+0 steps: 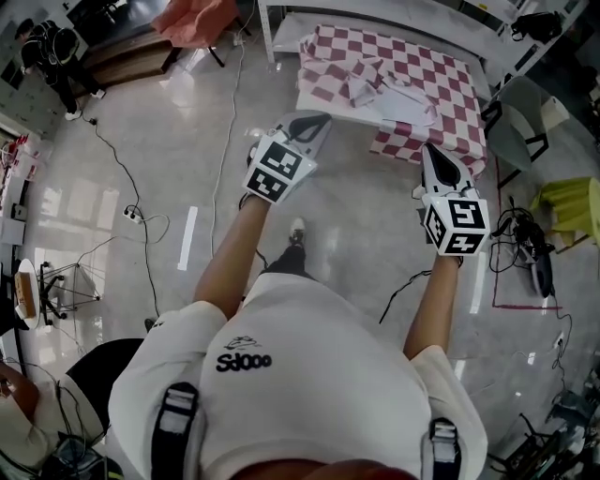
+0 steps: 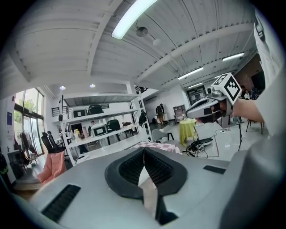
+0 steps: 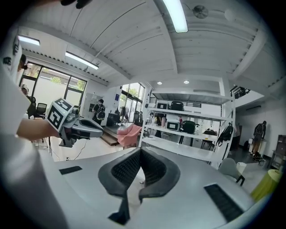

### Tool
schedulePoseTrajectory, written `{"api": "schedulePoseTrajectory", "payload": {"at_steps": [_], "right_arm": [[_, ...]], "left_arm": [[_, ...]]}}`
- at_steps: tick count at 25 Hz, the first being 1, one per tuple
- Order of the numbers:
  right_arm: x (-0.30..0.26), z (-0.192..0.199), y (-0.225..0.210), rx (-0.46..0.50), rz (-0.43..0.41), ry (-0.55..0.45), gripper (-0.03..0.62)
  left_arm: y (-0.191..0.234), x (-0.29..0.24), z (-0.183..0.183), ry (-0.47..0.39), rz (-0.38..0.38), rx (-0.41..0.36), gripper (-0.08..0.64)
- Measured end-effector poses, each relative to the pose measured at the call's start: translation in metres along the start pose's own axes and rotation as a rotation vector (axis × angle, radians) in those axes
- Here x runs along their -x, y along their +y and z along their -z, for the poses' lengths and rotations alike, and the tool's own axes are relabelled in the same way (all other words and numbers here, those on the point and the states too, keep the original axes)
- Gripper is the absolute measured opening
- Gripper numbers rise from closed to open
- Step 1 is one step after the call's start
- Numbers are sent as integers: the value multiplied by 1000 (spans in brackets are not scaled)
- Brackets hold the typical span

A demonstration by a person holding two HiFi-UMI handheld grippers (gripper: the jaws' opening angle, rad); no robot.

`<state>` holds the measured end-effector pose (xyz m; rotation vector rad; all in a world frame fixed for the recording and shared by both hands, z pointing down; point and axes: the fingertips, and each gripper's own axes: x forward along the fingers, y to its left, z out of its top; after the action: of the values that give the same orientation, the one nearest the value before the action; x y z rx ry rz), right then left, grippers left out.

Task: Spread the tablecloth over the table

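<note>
A red-and-white checked tablecloth (image 1: 412,75) lies crumpled and partly folded on a white table (image 1: 328,105) ahead of me, one edge hanging over the near side. In the head view both grippers are held out short of the table, above the floor. My left gripper (image 1: 322,118) points at the table's near left corner, and its jaws are shut on nothing. My right gripper (image 1: 430,150) hangs just before the cloth's hanging edge, also shut and empty. The left gripper view shows closed jaws (image 2: 144,151) with the cloth (image 2: 158,146) beyond. Closed jaws (image 3: 140,153) also show in the right gripper view.
A grey chair (image 1: 520,131) and a yellow-covered stand (image 1: 567,206) are to the table's right, with cables (image 1: 525,248) on the floor. A pink chair (image 1: 192,19) is at the far left. A long white shelf rack (image 2: 103,129) stands behind the table.
</note>
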<state>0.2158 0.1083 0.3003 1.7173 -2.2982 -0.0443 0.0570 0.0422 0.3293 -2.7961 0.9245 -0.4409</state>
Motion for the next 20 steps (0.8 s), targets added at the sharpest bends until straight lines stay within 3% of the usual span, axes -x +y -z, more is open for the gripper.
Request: {"api": "schedulePoseTrajectory", "payload": {"at_steps": [10,20], "right_arm": [[-110,-14,-58,-15,90,47,21],[-194,-8,-91,-33,165,103,21]], "left_arm": [[94,-101,2,2,70,10,29],[160,-178,24,26,152,28,29]]}}
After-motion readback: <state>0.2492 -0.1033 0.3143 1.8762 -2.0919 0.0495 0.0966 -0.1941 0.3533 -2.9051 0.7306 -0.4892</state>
